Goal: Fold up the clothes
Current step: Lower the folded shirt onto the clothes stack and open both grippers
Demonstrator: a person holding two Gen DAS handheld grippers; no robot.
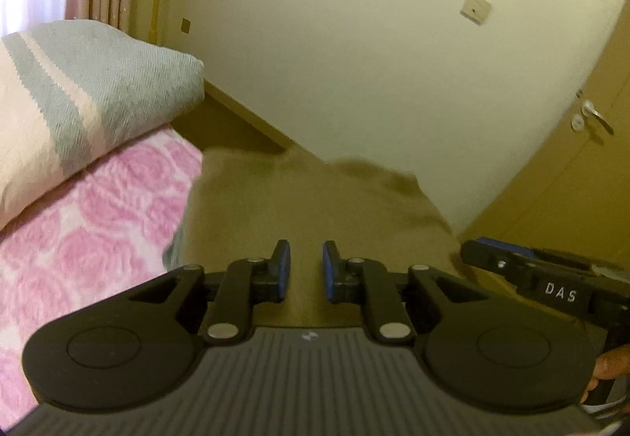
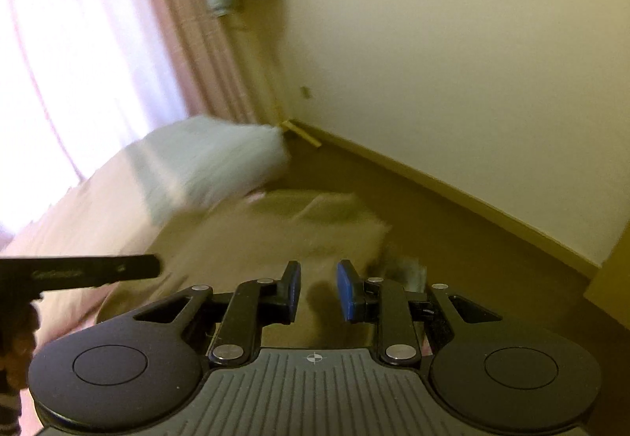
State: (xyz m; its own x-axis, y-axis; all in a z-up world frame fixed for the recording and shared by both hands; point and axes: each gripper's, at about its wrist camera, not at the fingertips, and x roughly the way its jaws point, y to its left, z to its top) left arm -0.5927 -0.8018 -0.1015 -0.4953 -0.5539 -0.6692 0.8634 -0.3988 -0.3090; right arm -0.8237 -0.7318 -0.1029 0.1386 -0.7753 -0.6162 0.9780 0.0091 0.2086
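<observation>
Two hand-held grippers point forward and downward, side by side. The left gripper (image 1: 306, 263) shows its black linkage arms spread outward and its blue-faced fingers (image 1: 284, 259) standing upright with a narrow gap between them; whether anything is pinched in that gap cannot be told. The right gripper (image 2: 319, 288) holds the same pose, its blue pads (image 2: 346, 292) likewise a little apart. Each tool appears at the edge of the other's view: the right one as a black body at the left camera's right edge, gripped by a hand (image 1: 608, 369) at the lower corner; the left one as a dark bar at the right camera's left edge.
</observation>
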